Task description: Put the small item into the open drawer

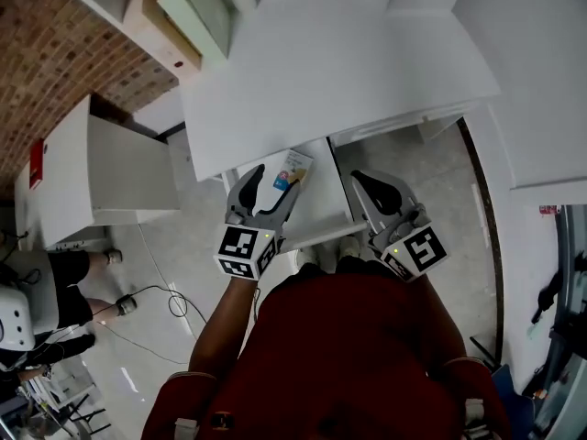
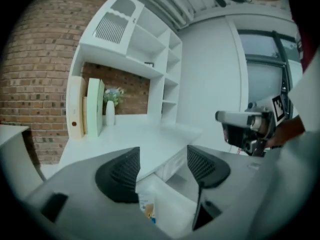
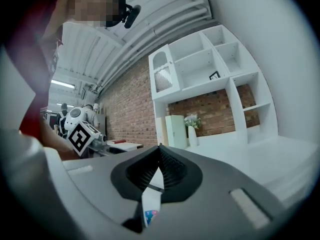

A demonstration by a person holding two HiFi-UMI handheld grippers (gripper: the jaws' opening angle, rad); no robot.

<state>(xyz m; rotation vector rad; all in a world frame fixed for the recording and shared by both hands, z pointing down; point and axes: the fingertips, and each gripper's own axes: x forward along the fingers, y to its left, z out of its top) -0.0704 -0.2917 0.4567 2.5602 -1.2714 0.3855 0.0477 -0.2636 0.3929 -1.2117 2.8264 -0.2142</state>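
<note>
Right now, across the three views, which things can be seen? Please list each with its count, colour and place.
desk: one, white, against the brick wall
open drawer: one, white, under the desk's front edge
small item: one, white with coloured print, lying in the drawer
shelf unit: one, white, above the desk
vase: one, white, on the desk
upright boards: two, cream and pale green, left of the vase
cabinet: one, white, left of the desk
cable: one, black, on the floor
bystander: one, dark clothes, far left
left gripper: one, grey, jaws apart and empty, above the drawer
right gripper: one, grey, jaws together, beside the drawer's right side
shirt: one, dark red, bottom of head view
</note>
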